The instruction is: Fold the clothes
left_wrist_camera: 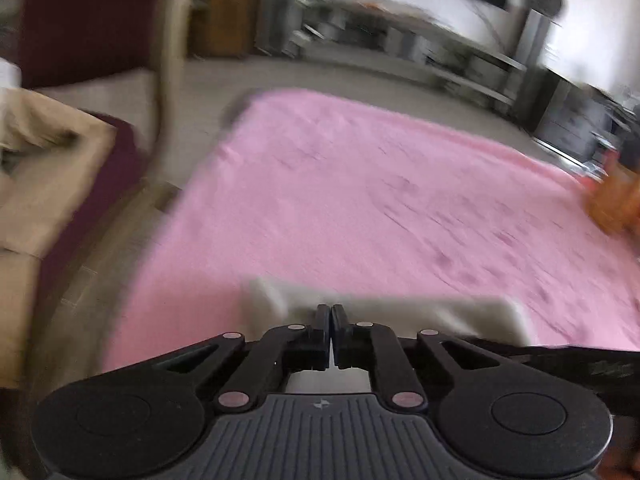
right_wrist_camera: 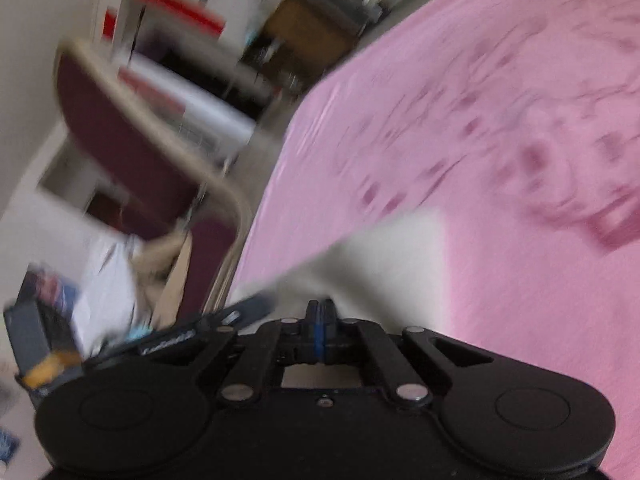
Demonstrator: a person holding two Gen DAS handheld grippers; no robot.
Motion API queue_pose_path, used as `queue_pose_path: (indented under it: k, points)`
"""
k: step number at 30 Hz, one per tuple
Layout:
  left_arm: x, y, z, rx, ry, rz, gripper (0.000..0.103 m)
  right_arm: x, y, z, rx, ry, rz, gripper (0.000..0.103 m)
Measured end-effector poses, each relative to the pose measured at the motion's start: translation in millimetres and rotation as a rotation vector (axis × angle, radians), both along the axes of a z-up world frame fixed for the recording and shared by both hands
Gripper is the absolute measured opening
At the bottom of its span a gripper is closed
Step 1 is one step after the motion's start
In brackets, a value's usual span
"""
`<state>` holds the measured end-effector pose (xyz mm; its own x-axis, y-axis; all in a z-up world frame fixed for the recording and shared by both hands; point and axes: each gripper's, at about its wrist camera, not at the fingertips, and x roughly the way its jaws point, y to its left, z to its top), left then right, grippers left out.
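My left gripper [left_wrist_camera: 331,312] has its jaws pinched together on the near edge of a pale cream cloth [left_wrist_camera: 420,312], which stretches right from the tips over the pink blanket [left_wrist_camera: 360,200]. My right gripper [right_wrist_camera: 320,306] is likewise clamped on that cloth [right_wrist_camera: 384,256], which runs ahead and left of the tips. There is white lettering on the black bar [right_wrist_camera: 168,340] just left of it, too blurred to read. Farther left stands a maroon chair [right_wrist_camera: 120,136].

Motion blur smears both views, and the white cloth [left_wrist_camera: 400,312] vanishes behind each hand-held gripper.
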<state>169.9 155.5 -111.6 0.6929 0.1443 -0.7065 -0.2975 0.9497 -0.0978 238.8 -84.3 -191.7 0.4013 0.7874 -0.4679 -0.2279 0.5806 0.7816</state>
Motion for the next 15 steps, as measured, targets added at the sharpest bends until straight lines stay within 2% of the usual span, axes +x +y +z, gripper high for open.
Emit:
queue_pose_path:
  k: [3,5,6,7,9,12,13,14,15]
  points:
    - [3,12,1,0.024,-0.003,0.105,0.009,4,-29,-6,0.026,-0.016,-0.214,0.0]
    - [1,16,5,0.06,0.007,0.158,0.005,5,-46,-7,-0.041,-0.003,-0.371,0.0]
    - [-2,18,10,0.059,0.006,0.161,0.005,6,-55,-7,-0.032,0.019,-0.408,0.0]
    - [-5,20,14,0.058,0.004,0.163,0.005,6,-63,-7,-0.01,0.044,-0.425,0.006]
    - [-13,21,23,0.05,-0.002,0.144,0.005,0,-71,3,-0.005,0.035,-0.401,0.006]
    - [-25,5,32,0.012,-0.036,0.01,0.007,-9,-63,19,-0.021,-0.013,-0.297,0.006]
    - [-24,-2,31,0.01,-0.036,-0.037,0.008,-10,-52,23,-0.02,-0.017,-0.262,0.006]
    - [-20,-5,26,0.013,-0.024,-0.053,0.013,-10,-42,24,-0.027,-0.016,-0.227,0.006]
    - [-15,-7,19,0.016,-0.008,-0.055,0.014,-11,-33,24,-0.034,-0.016,-0.192,0.006]
